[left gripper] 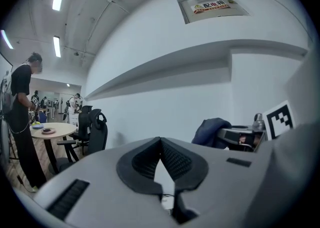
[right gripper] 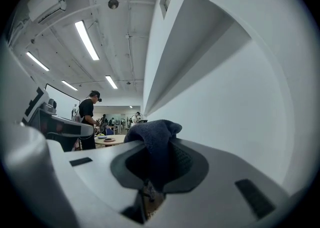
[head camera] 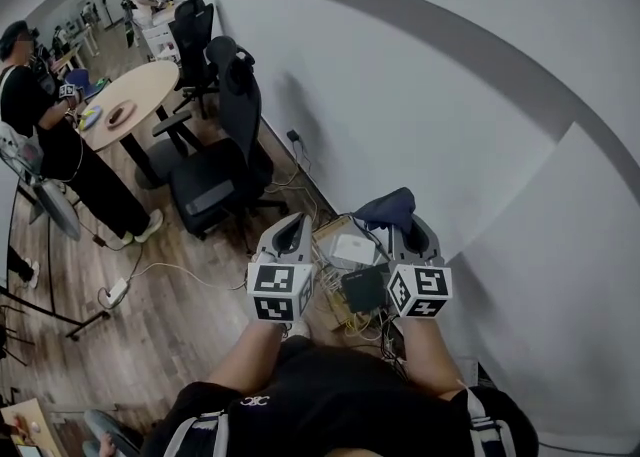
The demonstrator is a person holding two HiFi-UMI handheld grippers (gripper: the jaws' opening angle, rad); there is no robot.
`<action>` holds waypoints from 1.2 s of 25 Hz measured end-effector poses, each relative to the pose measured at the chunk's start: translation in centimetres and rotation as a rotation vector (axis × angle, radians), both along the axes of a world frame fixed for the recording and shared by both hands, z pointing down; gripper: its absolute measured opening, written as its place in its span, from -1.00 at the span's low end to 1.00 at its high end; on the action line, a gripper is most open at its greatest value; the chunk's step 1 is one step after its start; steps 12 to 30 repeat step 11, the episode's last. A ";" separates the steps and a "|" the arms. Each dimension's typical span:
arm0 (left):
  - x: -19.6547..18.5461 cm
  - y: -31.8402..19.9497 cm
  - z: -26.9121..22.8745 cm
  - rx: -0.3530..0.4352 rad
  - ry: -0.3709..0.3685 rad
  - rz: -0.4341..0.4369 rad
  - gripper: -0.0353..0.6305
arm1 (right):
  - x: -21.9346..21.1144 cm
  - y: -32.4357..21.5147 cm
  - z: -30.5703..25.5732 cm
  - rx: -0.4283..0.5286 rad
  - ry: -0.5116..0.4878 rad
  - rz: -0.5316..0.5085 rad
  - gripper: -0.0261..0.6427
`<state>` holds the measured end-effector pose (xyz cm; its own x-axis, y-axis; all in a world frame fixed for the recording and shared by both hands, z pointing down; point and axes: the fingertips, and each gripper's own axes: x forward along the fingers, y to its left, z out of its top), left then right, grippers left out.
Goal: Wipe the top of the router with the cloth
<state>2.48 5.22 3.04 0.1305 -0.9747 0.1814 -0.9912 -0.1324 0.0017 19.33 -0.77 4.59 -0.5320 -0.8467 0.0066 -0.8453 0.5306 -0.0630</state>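
Observation:
A white router [head camera: 352,248] lies flat on the floor by the wall, amid a tangle of cables, with a black box [head camera: 362,288] next to it. My right gripper [head camera: 408,227] hovers above them, shut on a dark blue cloth [head camera: 388,207] that bunches out past its tips. In the right gripper view the cloth [right gripper: 152,136] fills the gap of the right gripper [right gripper: 155,148]. My left gripper [head camera: 293,225] hangs level with it, to the left of the router. Its jaws meet at the tips with nothing between them in the left gripper view [left gripper: 160,142]. There the cloth [left gripper: 214,131] shows at the right.
The white wall [head camera: 450,125] runs close on the right. Two black office chairs [head camera: 222,160] stand just beyond the router. A round table [head camera: 125,105] with people around it lies further left. A power strip [head camera: 113,294] and cord cross the wooden floor.

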 end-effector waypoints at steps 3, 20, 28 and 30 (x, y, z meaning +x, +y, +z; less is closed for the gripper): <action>0.2 0.6 -0.5 0.011 0.009 0.030 -0.90 | 0.0 0.9 -0.5 -0.005 0.010 0.010 -0.82; 2.3 0.1 0.6 0.026 -0.038 0.044 -0.90 | 2.7 0.6 2.4 -0.029 -0.010 0.027 -0.82; 2.3 0.1 0.6 0.026 -0.038 0.044 -0.90 | 2.7 0.6 2.4 -0.029 -0.010 0.027 -0.82; 2.3 0.1 0.6 0.026 -0.038 0.044 -0.90 | 2.7 0.6 2.4 -0.029 -0.010 0.027 -0.82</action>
